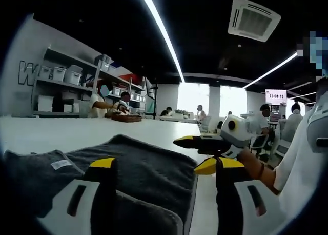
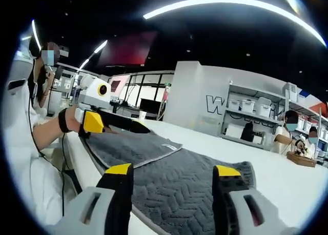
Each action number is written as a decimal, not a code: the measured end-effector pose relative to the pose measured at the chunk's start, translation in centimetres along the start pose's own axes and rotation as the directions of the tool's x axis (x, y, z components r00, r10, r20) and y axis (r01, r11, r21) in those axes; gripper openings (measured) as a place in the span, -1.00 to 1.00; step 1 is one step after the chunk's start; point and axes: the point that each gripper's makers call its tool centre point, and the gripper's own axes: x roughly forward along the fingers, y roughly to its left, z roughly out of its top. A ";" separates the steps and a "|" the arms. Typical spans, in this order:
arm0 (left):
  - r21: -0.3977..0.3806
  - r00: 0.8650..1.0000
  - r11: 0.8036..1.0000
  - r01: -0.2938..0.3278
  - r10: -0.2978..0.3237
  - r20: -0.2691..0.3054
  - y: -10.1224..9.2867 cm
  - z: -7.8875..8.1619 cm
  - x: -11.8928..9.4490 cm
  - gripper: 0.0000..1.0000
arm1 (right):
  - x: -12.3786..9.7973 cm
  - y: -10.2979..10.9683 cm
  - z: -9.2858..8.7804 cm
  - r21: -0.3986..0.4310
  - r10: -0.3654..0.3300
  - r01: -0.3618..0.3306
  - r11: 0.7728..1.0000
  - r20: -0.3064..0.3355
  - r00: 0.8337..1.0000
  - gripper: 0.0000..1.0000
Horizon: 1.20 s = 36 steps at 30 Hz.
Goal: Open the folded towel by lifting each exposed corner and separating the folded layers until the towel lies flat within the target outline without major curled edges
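Both grippers' jaws apart, holding nothing: left gripper (image 1: pixel 161 168), right gripper (image 2: pixel 174 173) over grey towel (image 2: pixel 174 183) on white table (image 2: pixel 287 178); label (image 2: pixel 169 147) at 12.

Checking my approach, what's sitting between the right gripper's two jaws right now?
In the right gripper view, the right gripper has its jaws wide apart, with only the grey towel on the white table between them.

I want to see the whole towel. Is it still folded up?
Partly folded: one towel layer with a white label lies over another.
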 end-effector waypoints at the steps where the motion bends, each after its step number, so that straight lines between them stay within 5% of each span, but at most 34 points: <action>1: 0.009 1.000 1.000 -0.007 0.007 -0.001 0.0 0.0 -0.2 0.54 | 0.1 0.2 0.1 0.001 0.009 -0.009 1.000 0.006 1.000 0.17; 12: 0.016 0.999 1.000 -0.026 0.027 -0.025 -0.2 -1.2 -2.4 0.53 | 0.1 0.7 -0.1 0.026 0.037 -0.037 0.999 0.022 0.999 0.10; 21: 0.097 0.996 0.994 -0.053 0.060 -0.071 -0.4 -2.6 -2.9 0.34 | 0.3 0.8 -0.1 0.033 0.043 -0.043 0.999 0.023 0.999 0.07; 36: 0.249 0.964 0.963 -0.099 0.155 -0.216 -0.2 -5.4 -3.8 -0.01 | 0.3 1.2 -0.3 0.038 0.055 -0.055 0.998 0.023 0.998 0.05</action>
